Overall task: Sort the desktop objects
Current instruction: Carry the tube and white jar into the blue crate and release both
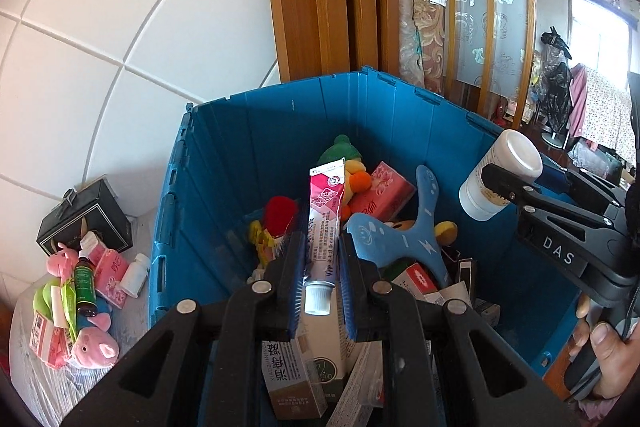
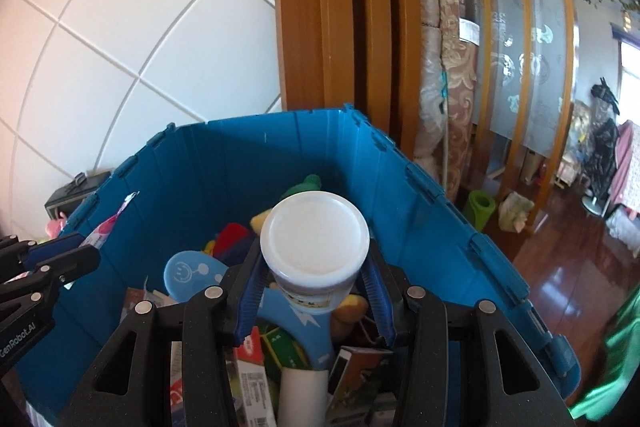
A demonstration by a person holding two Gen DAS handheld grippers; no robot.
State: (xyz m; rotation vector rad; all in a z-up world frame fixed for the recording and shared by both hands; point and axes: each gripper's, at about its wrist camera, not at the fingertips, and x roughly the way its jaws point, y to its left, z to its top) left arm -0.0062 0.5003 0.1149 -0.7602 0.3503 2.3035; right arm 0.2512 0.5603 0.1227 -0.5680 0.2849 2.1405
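Left gripper [image 1: 320,267] was clamped on a toothpaste tube [image 1: 325,227] near its cap: light, squishy. Right gripper [image 2: 316,291] clenched a rigid white-lidded jar [image 2: 314,243], at 3 o'clock.

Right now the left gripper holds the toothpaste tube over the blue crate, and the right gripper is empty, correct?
Not quite. The right gripper is not empty: it is shut on a white-capped jar, as the right wrist view shows. The left gripper does hold the toothpaste tube over the blue crate.

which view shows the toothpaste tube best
The left wrist view: the toothpaste tube stands full length between the left tool, cap nearest the camera. The right wrist view catches only its crimped end at the left edge.
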